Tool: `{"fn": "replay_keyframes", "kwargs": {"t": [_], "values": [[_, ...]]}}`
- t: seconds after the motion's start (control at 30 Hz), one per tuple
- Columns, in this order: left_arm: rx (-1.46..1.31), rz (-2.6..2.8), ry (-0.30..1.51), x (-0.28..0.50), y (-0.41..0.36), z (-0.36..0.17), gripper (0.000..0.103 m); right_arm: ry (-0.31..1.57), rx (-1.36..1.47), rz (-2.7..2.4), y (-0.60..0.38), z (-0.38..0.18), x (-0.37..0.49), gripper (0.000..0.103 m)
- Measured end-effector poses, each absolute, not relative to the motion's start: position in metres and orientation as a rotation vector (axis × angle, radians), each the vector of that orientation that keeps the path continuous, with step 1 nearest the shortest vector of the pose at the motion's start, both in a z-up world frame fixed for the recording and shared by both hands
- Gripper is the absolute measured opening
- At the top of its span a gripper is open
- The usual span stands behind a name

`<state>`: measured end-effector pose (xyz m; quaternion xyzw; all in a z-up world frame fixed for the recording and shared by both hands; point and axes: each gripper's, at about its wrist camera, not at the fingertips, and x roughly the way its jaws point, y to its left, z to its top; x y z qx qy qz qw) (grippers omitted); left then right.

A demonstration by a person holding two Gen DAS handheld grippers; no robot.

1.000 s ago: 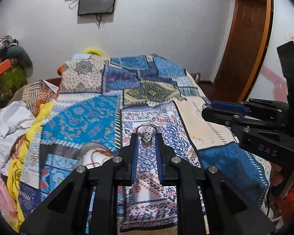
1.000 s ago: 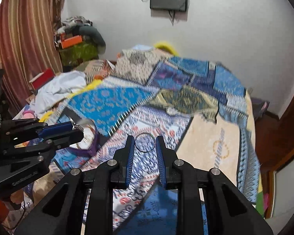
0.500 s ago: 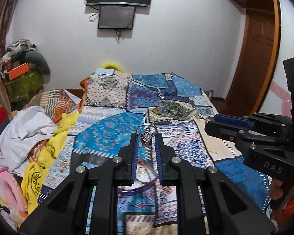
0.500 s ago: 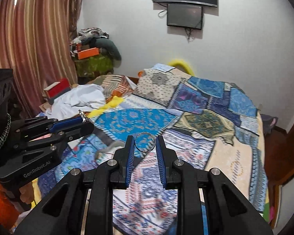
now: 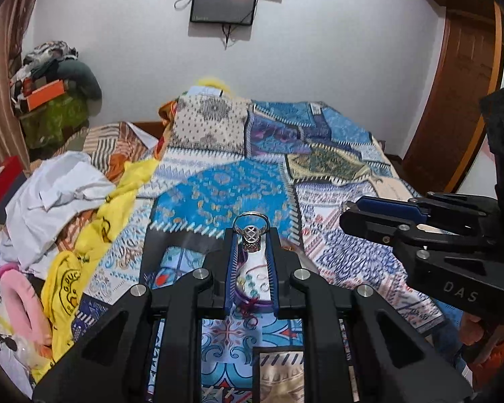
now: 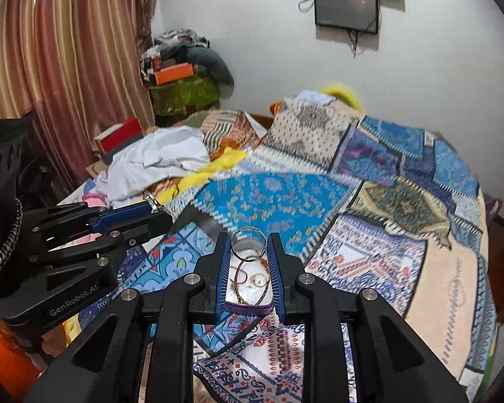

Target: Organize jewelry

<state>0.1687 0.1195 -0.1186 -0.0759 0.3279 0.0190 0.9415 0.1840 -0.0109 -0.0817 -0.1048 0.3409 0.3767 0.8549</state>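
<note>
We are gripping a ring in each tool. Our left gripper [image 5: 251, 233] is pinching an ornate silver ring [image 5: 251, 231] between the tips of its blue-lined fingers [image 5: 231, 262], with the latticed oval face hanging low and turned toward the camera and the band arching above it. Our right gripper [image 6: 248, 244] is clamping a plain thin ring [image 6: 248, 244] by its two sides, standing upright at the fingertips [image 6: 222, 262].

Just below and beyond both sets of fingers, a small white tray with a purple rim [image 6: 248, 307] is lying on the patchwork bedspread [image 6: 279, 201]; in it we are seeing a thin reddish loop of chain [image 6: 240, 280] and a small pale ring [image 6: 258, 280]. From the left camera the same tray [image 5: 252, 305] is showing between the fingers, its contents too small to sort out.

To the right of our left tool, the other gripper [image 5: 351, 206] is reaching in at about the same height, apart from it. To the left of our right tool, the other gripper [image 6: 153, 201] is showing side-on with a glint of metal at its tip.

Farther out to the left, white cloth [image 5: 57, 188] and a yellow cloth [image 5: 94, 235] are piled at the bed's edge. Ahead, two dark screens [image 5: 223, 3] are hanging on the white wall, and a striped curtain [image 6: 67, 50] is hanging at far left.
</note>
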Motion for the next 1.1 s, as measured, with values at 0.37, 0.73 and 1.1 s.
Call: {"fn": "replay_keyframes", "kwargs": {"t": [0.37, 0.73, 1.1], "values": [[-0.192, -0.010, 0.779, 0.189, 0.117, -0.169, 0.016, 0.845, -0.261, 0.791, 0.007, -0.127, 0.202, 0.020], [-0.228, -0.020, 0.845, 0.200, 0.123, -0.183, 0.016, 0.977, -0.214, 0.833, 0.009, -0.146, 0.216, 0.020], [-0.191, -0.018, 0.775, 0.180, 0.118, -0.142, 0.018, 0.871, -0.183, 0.808, -0.005, -0.108, 0.202, 0.021]]}}
